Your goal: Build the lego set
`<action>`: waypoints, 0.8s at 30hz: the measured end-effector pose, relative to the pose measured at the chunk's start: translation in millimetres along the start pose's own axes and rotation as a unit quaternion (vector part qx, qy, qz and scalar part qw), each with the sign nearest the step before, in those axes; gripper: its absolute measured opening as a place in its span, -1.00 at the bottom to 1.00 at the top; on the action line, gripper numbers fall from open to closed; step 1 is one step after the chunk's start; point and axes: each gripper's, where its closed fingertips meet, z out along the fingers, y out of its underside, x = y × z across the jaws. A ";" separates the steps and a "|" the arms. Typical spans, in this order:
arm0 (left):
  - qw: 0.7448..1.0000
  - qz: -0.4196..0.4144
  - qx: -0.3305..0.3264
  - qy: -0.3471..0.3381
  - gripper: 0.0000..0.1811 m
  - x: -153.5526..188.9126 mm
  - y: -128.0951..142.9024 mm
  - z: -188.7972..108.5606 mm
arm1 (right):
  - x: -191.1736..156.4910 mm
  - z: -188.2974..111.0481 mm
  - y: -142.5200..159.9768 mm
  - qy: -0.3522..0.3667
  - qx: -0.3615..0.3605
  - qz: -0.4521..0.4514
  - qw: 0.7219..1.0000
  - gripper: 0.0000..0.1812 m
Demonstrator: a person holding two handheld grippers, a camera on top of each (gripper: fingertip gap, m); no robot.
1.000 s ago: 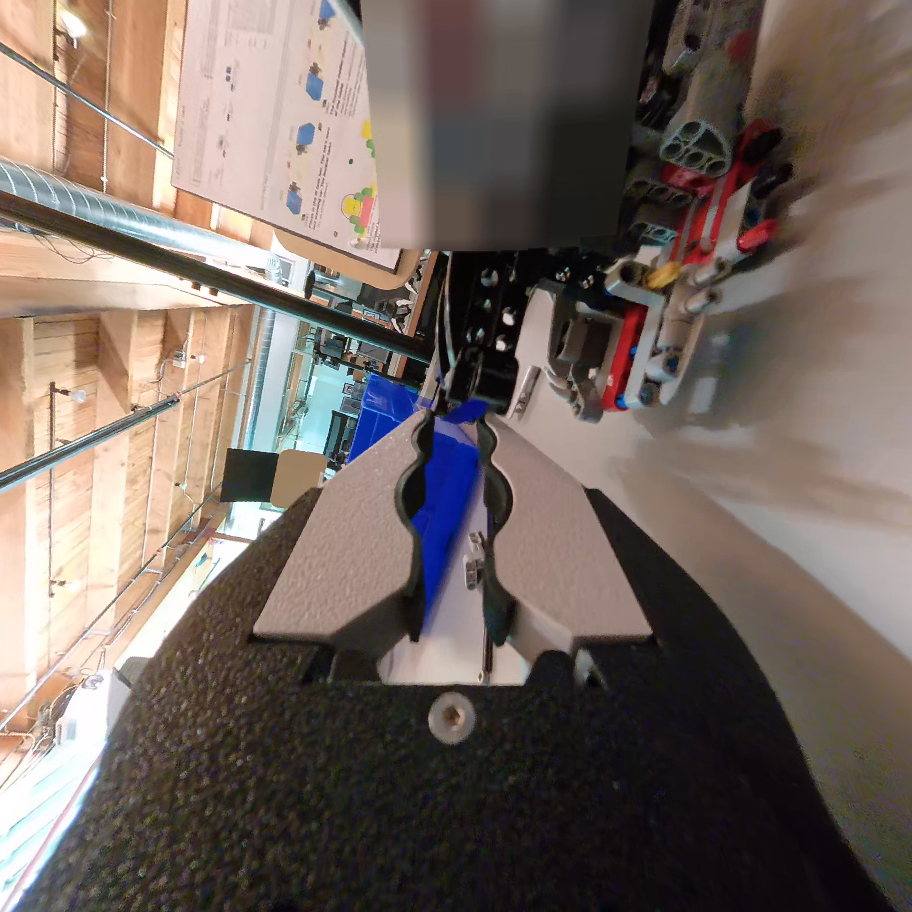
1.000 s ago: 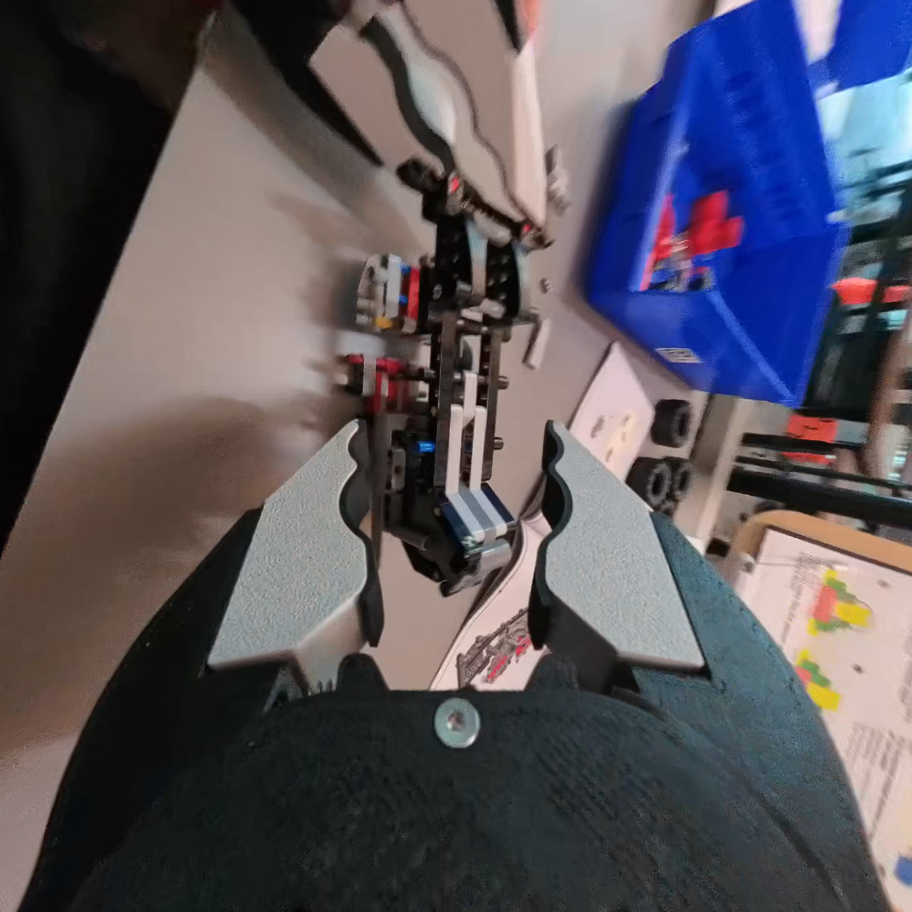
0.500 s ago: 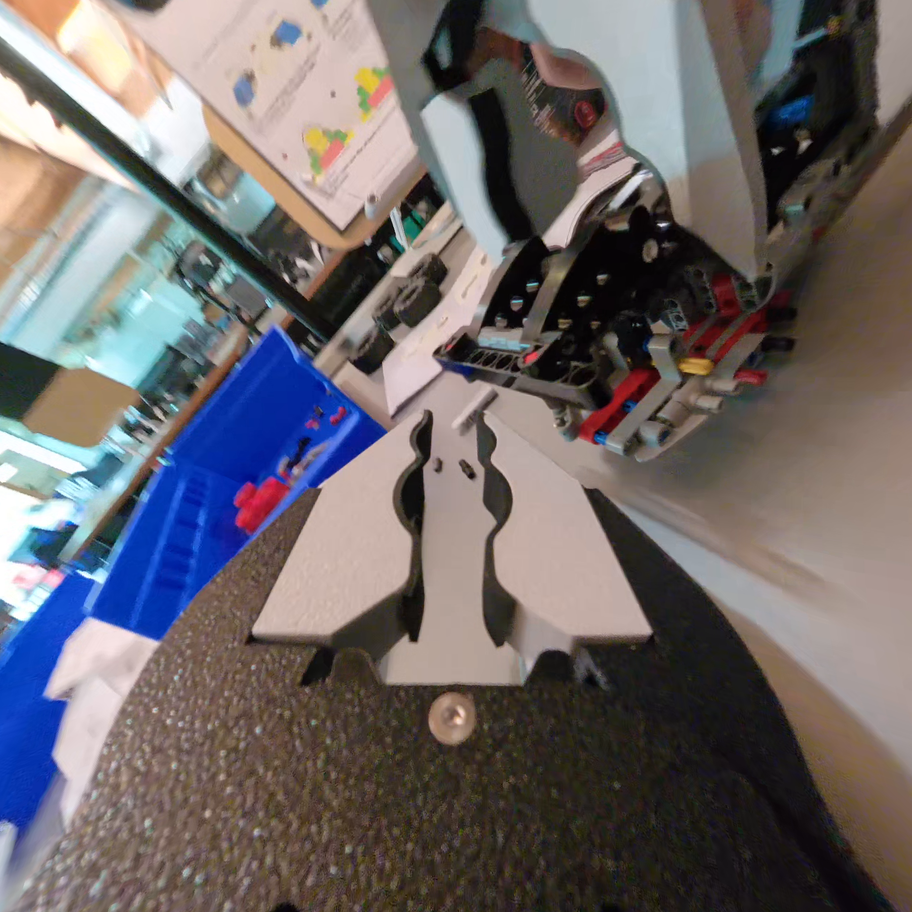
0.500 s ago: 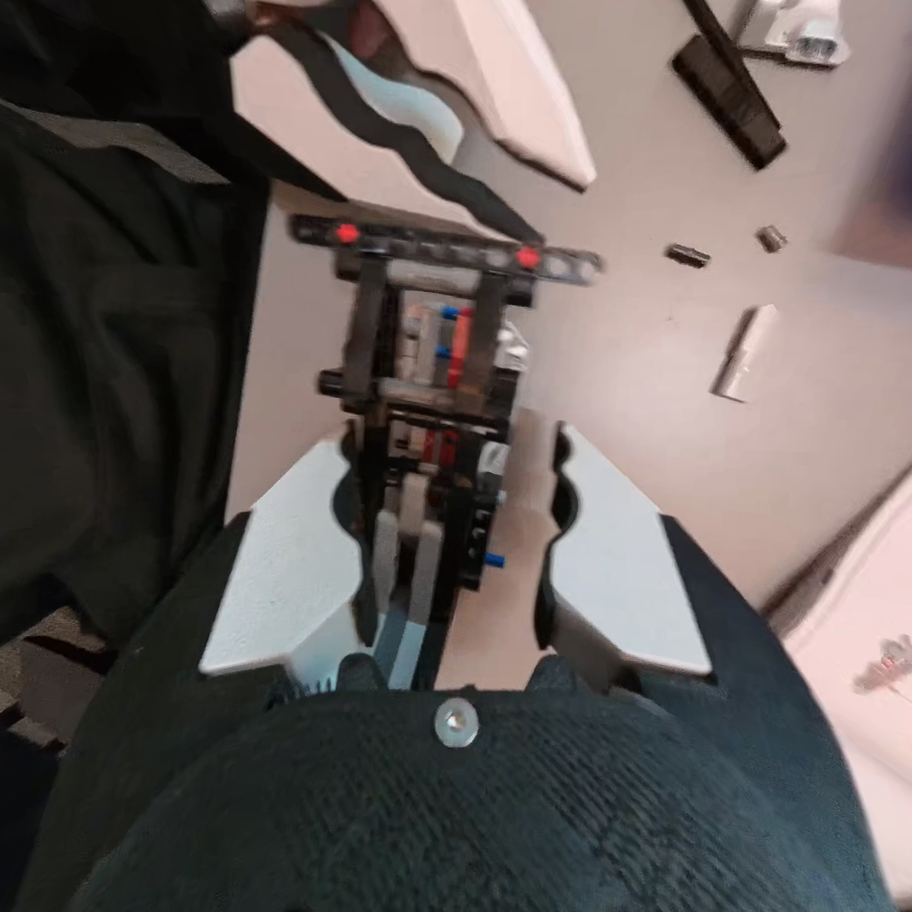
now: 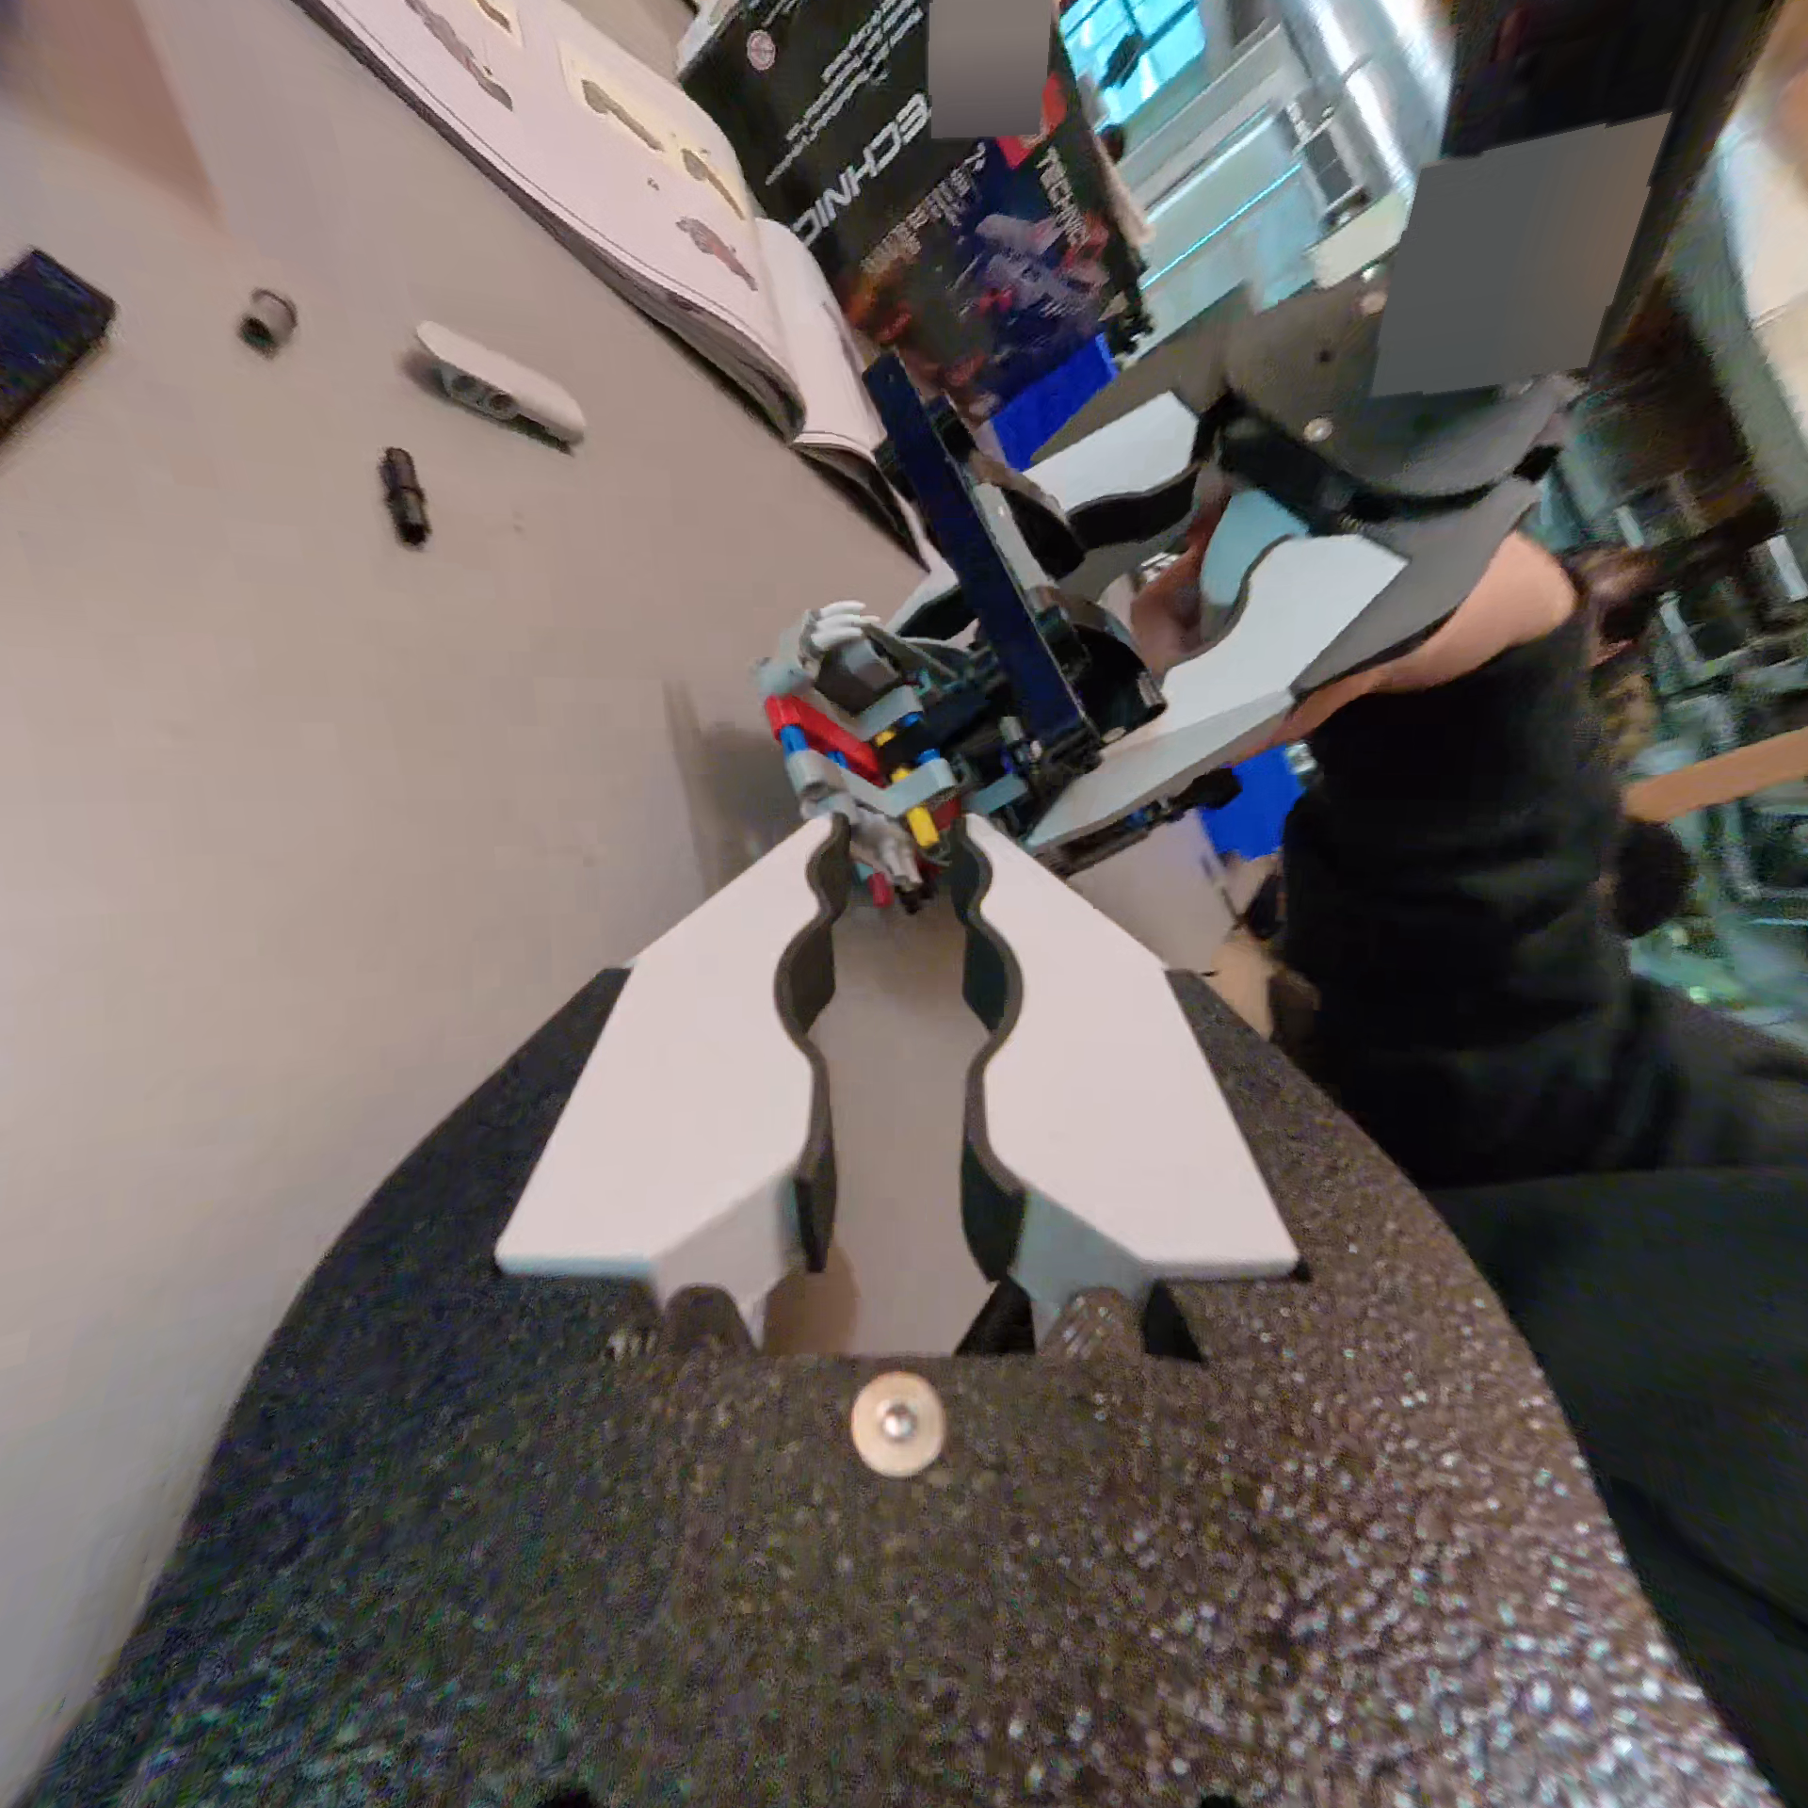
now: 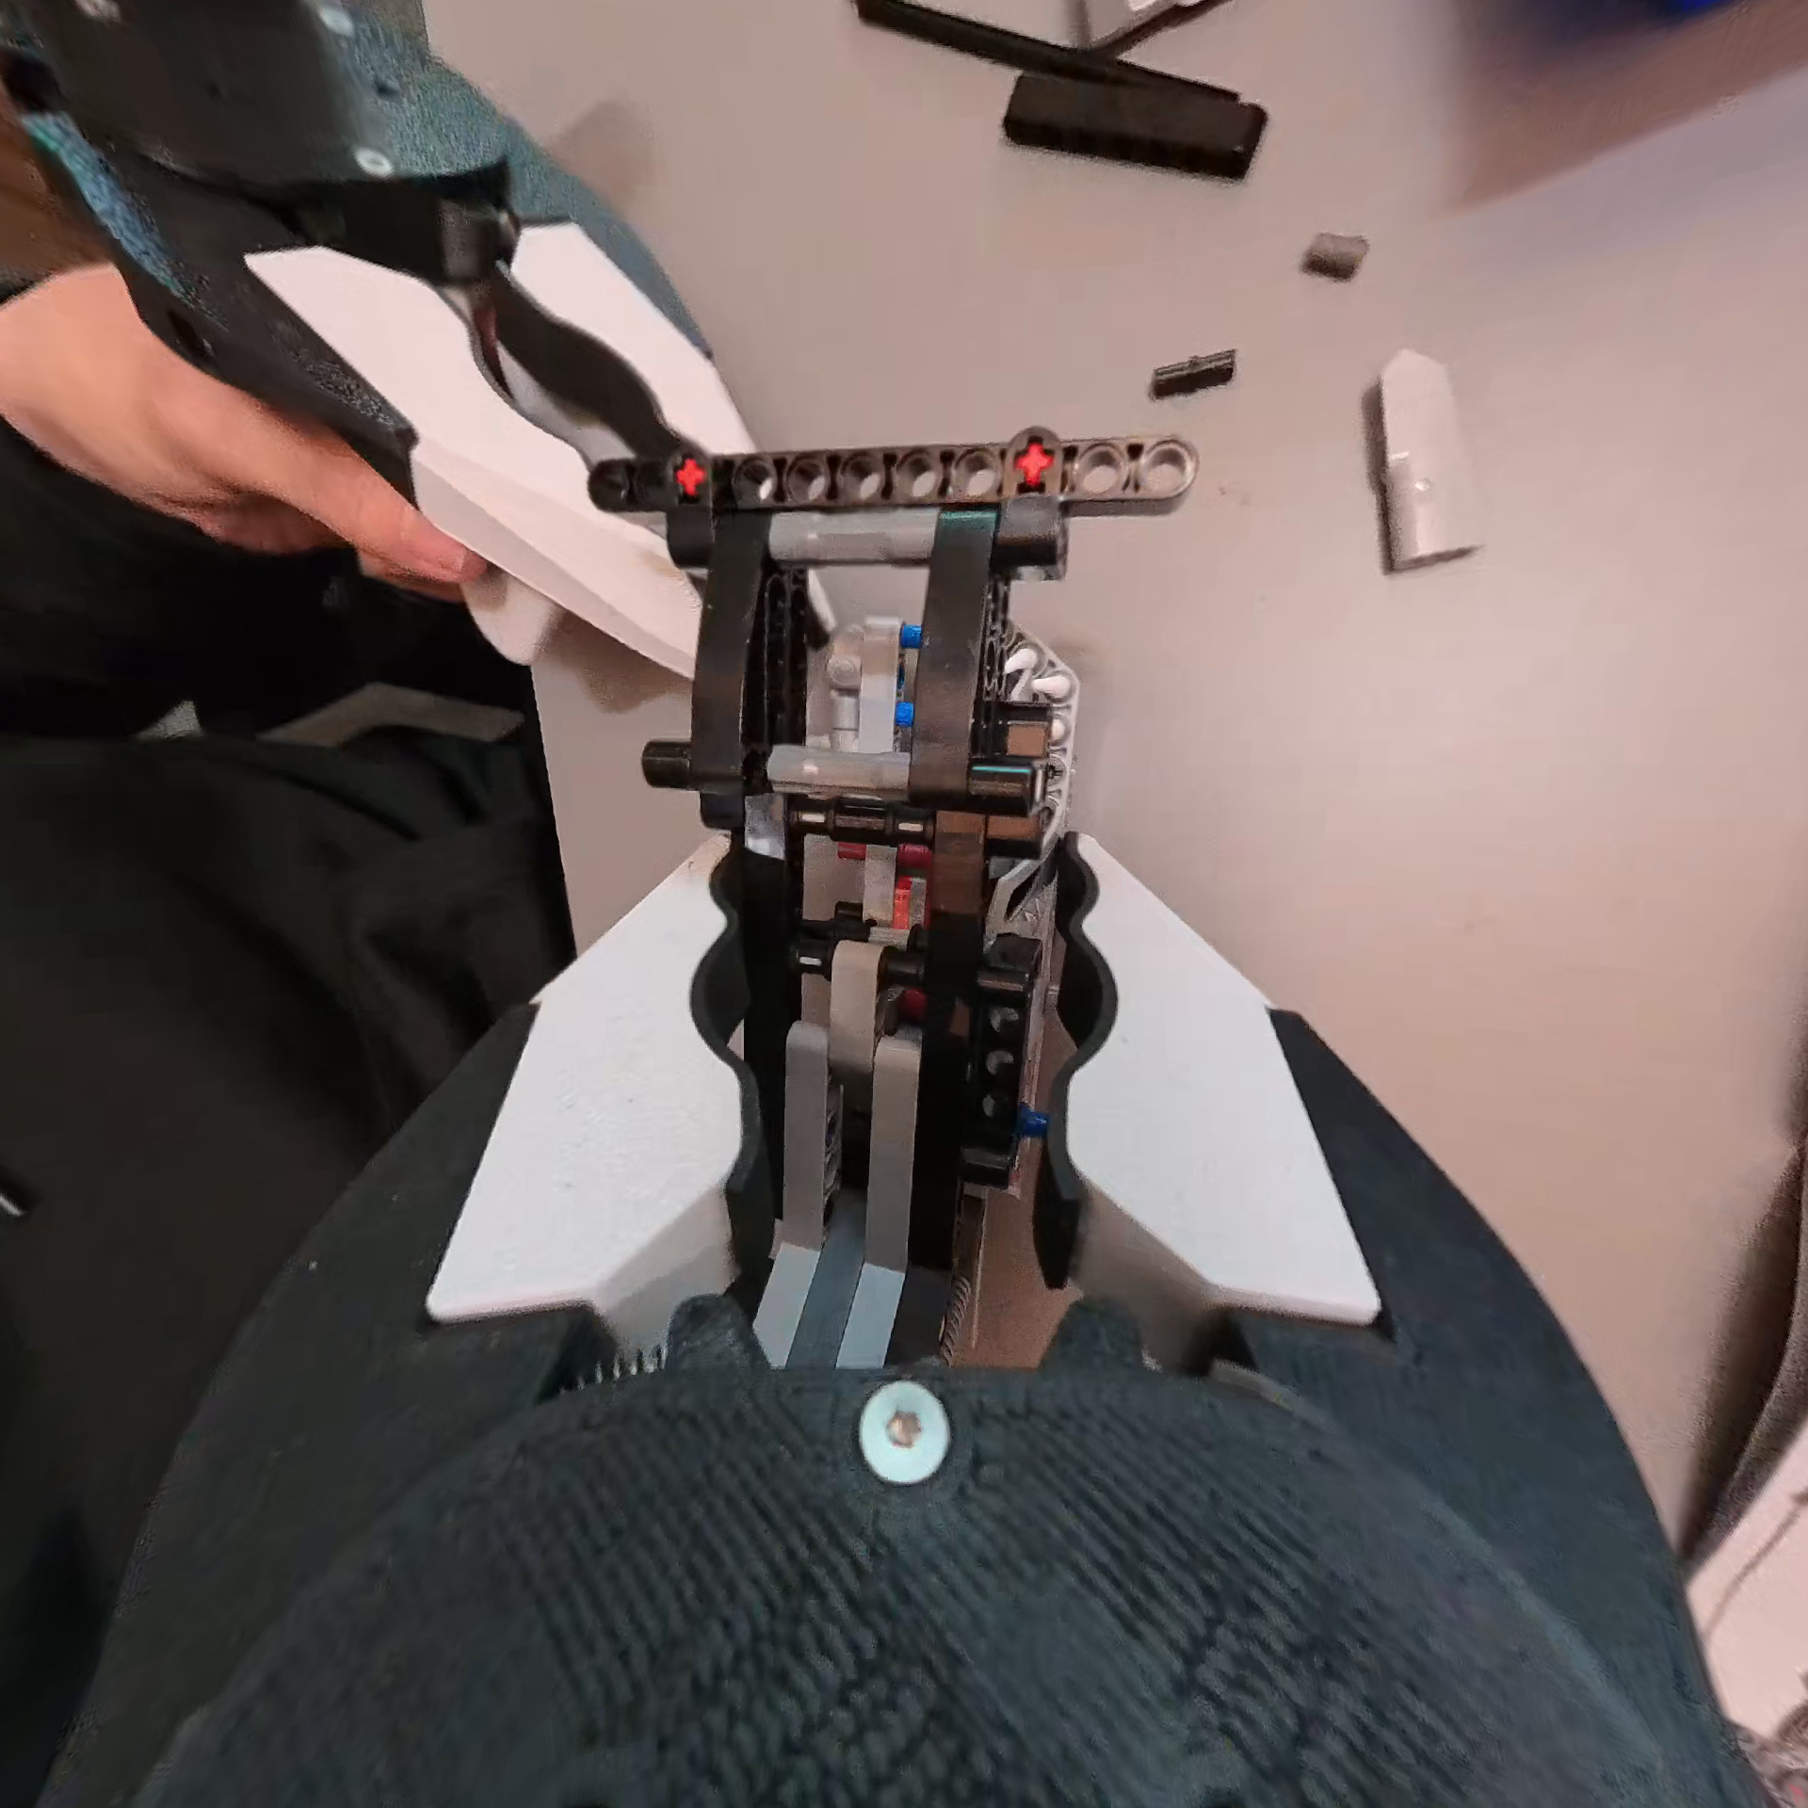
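A partly built lego model of black, grey and red beams sits between the fingers of my right gripper, which is shut on its sides. A long black beam crosses its far end. In the left wrist view the model is held just above the beige table. My left gripper is narrowly open and empty, its tips at the model's red and grey end. Its white fingers show beside the long beam's left end. The right gripper's fingers show behind the model.
Loose parts lie on the table: a white beam, a grey bush, a black pin and a long black piece. An open booklet and the set's box stand beyond. A person in black sits close. There is about 4 cm between the tips of the two grippers. Left tips and right tips are each some 10 cm from the black pin. Look for it in the right wrist view too.
My right gripper has narrowed onto the model, which now sits deeper between its fingers. My left gripper has swung round and come up to the model's end, its gap unchanged.
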 end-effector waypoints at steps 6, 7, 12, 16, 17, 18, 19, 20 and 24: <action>1.000 -0.023 -0.008 0.017 -0.99 -1.6 -3.3 13.7 | -9.0 -6.2 5.9 -0.047 0.021 0.052 0.997 -0.23; 0.999 -0.026 -0.015 0.027 -1.00 0.0 -3.7 17.0 | -12.3 -8.6 4.6 -0.066 0.031 0.064 0.995 -0.24; 0.999 0.001 -0.043 0.022 -1.00 -5.3 -8.6 31.4 | -11.0 -31.7 14.3 -0.137 0.034 0.080 0.987 -0.31; 0.992 0.048 -0.098 0.061 -1.00 3.0 -9.8 46.0 | 21.3 -64.0 10.9 -0.168 0.065 0.079 0.980 -0.36; 0.990 0.057 -0.111 0.069 -1.00 3.3 -10.9 49.7 | 36.5 -64.3 9.0 -0.164 0.080 0.090 0.979 -0.39; 0.988 0.066 -0.124 0.070 -1.00 1.3 -12.7 53.6 | 44.9 -59.8 8.9 -0.182 0.089 0.112 0.973 -0.43; 0.985 0.075 -0.136 0.073 -1.00 -0.5 -14.9 57.0 | 45.7 -52.0 12.8 -0.222 0.079 0.137 0.962 -0.45; 0.982 0.084 -0.144 0.082 -1.00 0.1 -17.4 59.9 | 43.7 -43.0 17.3 -0.266 0.067 0.163 0.948 -0.48; 0.970 0.113 -0.172 0.132 -1.00 6.3 -24.5 65.6 | 33.3 -24.9 8.0 -0.385 0.107 0.222 0.889 -0.61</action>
